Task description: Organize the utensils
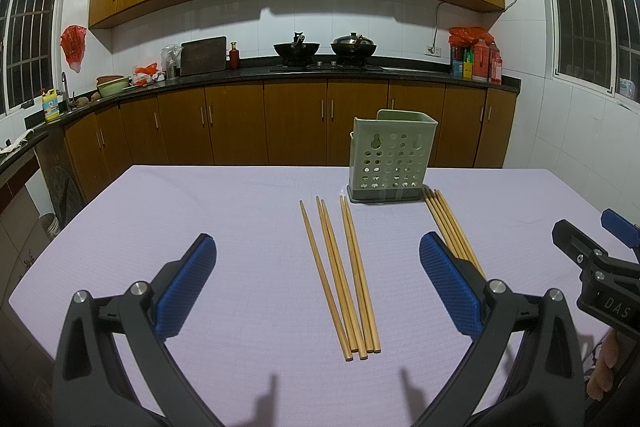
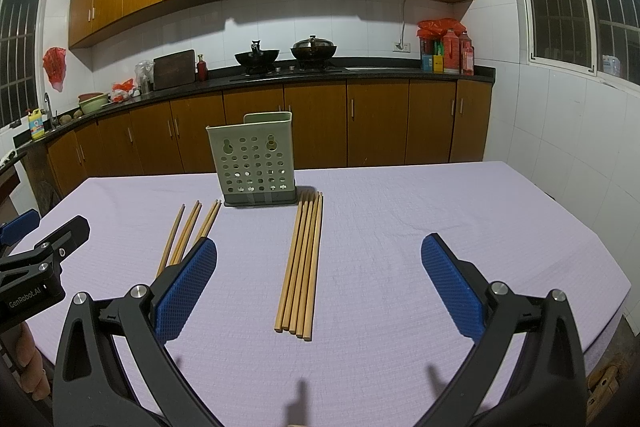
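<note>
Both of your tools gape wide, holding nothing: left hand-held gripper [image 1: 318,281], right hand-held gripper [image 2: 319,281]. Five chopsticks [image 1: 340,277] lie left, five more [image 2: 300,263] right, partly hidden behind pads, before one green holder [image 2: 254,159].

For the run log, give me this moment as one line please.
left claw: open, empty | right claw: open, empty | two chopstick groups: flat on table | holder: upright, appears empty | step: none picked yet

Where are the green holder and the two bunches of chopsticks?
green holder [image 2: 256,163], right wrist view, perforated front wall.
left chopstick bunch [image 1: 340,275], left wrist view, mid-shaft.
right chopstick bunch [image 2: 302,263], right wrist view, mid-shaft.
</note>
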The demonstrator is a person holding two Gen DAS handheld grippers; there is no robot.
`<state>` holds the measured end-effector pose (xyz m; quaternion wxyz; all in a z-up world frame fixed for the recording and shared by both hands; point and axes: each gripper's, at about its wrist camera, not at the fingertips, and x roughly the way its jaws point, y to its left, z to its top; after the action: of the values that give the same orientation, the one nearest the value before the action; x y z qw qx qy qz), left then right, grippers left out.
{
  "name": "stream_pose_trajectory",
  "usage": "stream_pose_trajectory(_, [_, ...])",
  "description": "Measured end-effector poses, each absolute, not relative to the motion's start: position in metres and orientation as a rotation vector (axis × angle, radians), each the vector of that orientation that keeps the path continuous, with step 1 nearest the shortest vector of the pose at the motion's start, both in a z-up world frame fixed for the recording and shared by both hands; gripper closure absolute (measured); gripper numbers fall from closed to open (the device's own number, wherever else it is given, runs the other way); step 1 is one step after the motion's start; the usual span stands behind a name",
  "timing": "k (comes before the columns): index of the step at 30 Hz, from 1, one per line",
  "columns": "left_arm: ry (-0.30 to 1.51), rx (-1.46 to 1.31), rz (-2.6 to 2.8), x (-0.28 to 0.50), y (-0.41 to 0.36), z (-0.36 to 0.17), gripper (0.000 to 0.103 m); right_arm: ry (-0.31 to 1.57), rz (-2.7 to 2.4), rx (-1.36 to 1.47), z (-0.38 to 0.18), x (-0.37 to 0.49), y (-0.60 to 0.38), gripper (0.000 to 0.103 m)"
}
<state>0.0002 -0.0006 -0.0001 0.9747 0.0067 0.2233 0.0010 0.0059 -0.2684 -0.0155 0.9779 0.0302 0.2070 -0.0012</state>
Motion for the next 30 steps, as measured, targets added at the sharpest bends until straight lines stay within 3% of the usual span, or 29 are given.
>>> stream_pose_trajectory(18, [0.456,0.013,0.008,0.003,-0.002,-0.002,0.004,0.418,0.004,0.063,-0.015,0.006,-0.268,0.002])
stream_pose_trajectory(25, [0.548,-0.003,0.035,0.024,0.009,-0.02,0.004,0.497,0.005,0.089,-0.022,0.028,-0.286,0.003])
stream_pose_trajectory(28, [0.608,-0.019,0.05,0.043,0.022,-0.032,0.004,0.602,0.013,0.109,-0.037,0.052,-0.291,0.026])
stream_pose_trajectory(30, [0.641,-0.017,0.058,0.054,0.026,-0.038,0.012,0.712,0.046,0.149,-0.06,0.076,-0.294,0.044])
